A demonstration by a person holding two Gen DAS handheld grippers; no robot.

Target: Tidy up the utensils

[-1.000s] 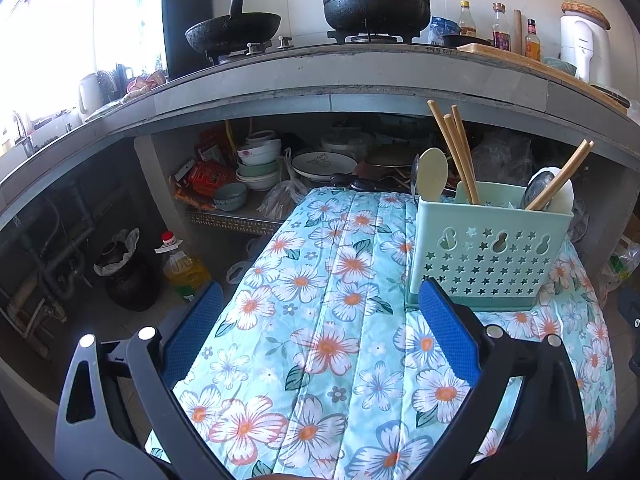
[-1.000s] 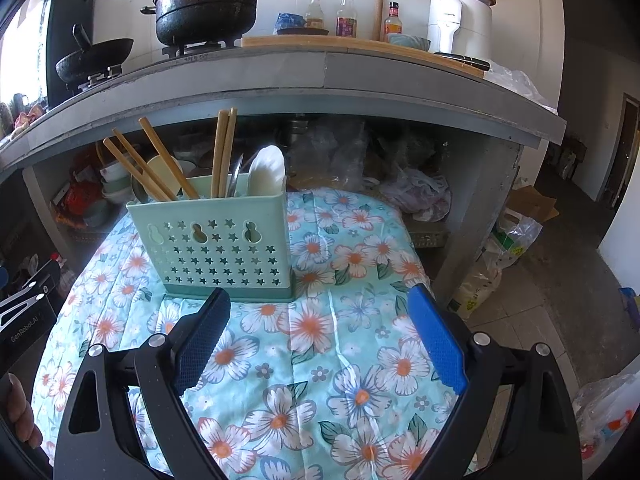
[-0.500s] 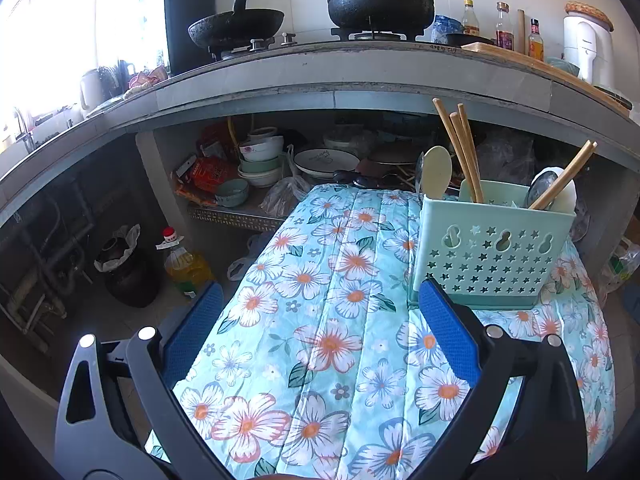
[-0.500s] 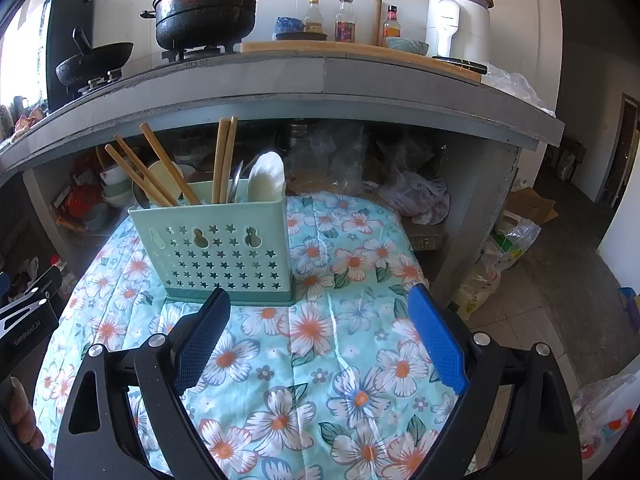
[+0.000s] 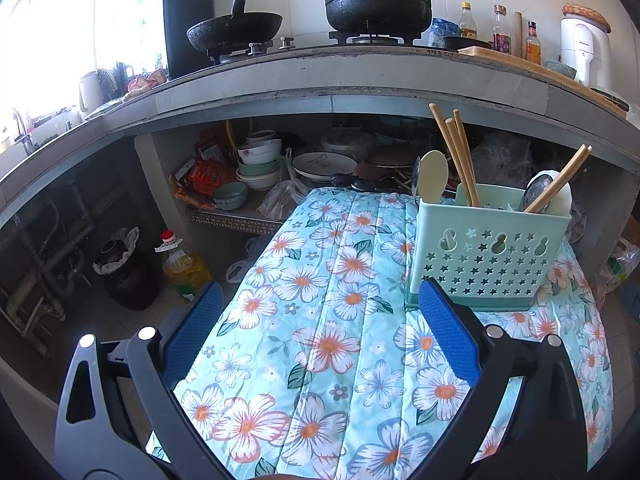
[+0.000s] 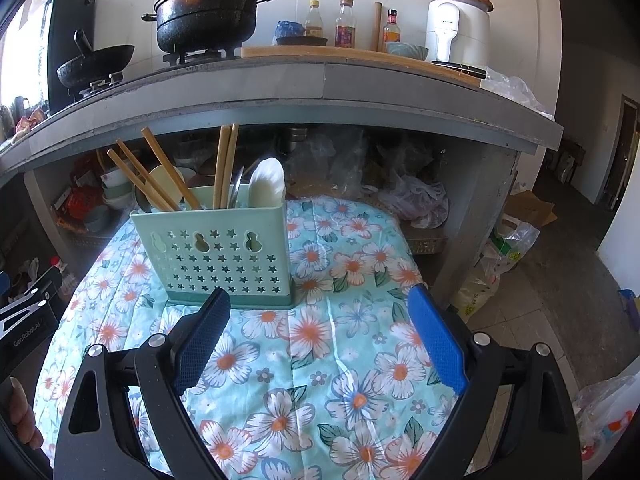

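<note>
Closest to me, my left gripper (image 5: 320, 308) has its two blue pads spread wide apart, with nothing between them. It hangs over the flowery cloth (image 5: 320, 344). My right gripper (image 6: 318, 314) is spread wide too and holds nothing. It is over the same cloth, and at the left edge of its view I can see a bit of the other gripper's black body.

A little farther on, the green utensil holder (image 5: 486, 256) stands upright on the cloth. It has star holes in its front. In the left view it sits just past my right-hand pad. In the right view it sits just past my left-hand pad.

Things poke out of the top of the holder. Wooden chopsticks (image 6: 226, 164) lean this way and that, in more than one part of it. A pale spoon (image 6: 268, 184) stands at one end. A cream spoon (image 5: 433, 174) stands at the other end.

Behind the cloth is a low shelf with stacked bowls (image 5: 258, 164) and a plate (image 5: 324, 164). Above that is a gray counter (image 5: 360, 76). On it sit a black pot (image 5: 378, 0) and a pan (image 5: 234, 32).
</note>
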